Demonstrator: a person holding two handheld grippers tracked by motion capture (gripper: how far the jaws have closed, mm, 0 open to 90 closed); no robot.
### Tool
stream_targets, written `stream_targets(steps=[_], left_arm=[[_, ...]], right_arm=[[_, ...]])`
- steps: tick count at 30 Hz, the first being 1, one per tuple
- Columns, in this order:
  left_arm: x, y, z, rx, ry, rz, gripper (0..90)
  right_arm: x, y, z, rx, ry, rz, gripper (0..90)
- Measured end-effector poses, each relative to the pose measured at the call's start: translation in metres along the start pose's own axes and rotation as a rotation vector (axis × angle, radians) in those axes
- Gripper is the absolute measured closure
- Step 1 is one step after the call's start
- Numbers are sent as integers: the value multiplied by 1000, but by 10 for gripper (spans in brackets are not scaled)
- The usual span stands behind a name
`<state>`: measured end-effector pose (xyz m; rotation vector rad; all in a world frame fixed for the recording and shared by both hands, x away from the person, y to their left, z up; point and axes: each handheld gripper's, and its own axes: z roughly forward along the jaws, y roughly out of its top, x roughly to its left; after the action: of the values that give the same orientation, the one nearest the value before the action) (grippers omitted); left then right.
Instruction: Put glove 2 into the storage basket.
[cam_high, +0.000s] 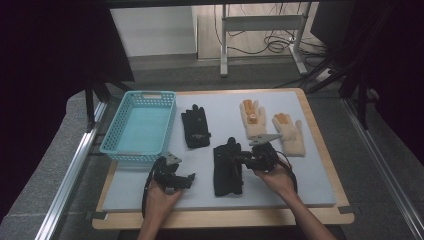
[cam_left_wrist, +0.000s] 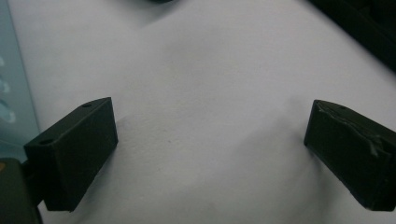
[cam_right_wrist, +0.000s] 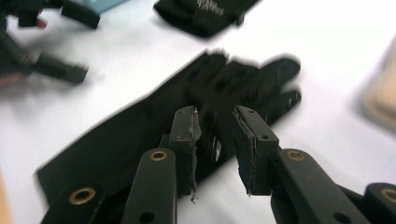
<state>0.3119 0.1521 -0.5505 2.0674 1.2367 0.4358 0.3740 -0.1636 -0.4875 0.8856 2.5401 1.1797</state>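
A long black glove (cam_high: 227, 172) lies flat on the white mat (cam_high: 310, 175), fingers pointing away from me. My right gripper (cam_high: 235, 156) hovers just over its finger end. In the right gripper view that gripper (cam_right_wrist: 217, 140) has its jaws a little apart, and the glove (cam_right_wrist: 140, 135) lies below them unpinched. A second black glove (cam_high: 196, 127) rests farther back, beside the basket. My left gripper (cam_high: 186, 179) sits low at the front left, and its jaws (cam_left_wrist: 210, 140) stand wide open over bare mat.
A light blue basket (cam_high: 112, 132) stands at the back left. Two beige gloves (cam_high: 252, 117) (cam_high: 290, 134) with orange fingertips lie at the back right. The mat rests on a wooden board whose edges show all around.
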Motion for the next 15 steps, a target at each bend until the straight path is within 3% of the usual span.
stream_targets(steps=[5, 7, 11, 15], left_arm=[[0, 0, 0, 0, -1, -3, 30], [0, 0, 0, 1, -1, -2, 30], [0, 0, 0, 5, -1, 3, 30], [0, 0, 0, 0, -1, -2, 30]], right_arm=[[-10, 22, 20, 1, -13, -16, 676], [-18, 38, 36, -1, -1, -6, 677], [-22, 50, 51, 3, 14, -11, 676], [-24, 68, 79, 20, 35, -15, 663]])
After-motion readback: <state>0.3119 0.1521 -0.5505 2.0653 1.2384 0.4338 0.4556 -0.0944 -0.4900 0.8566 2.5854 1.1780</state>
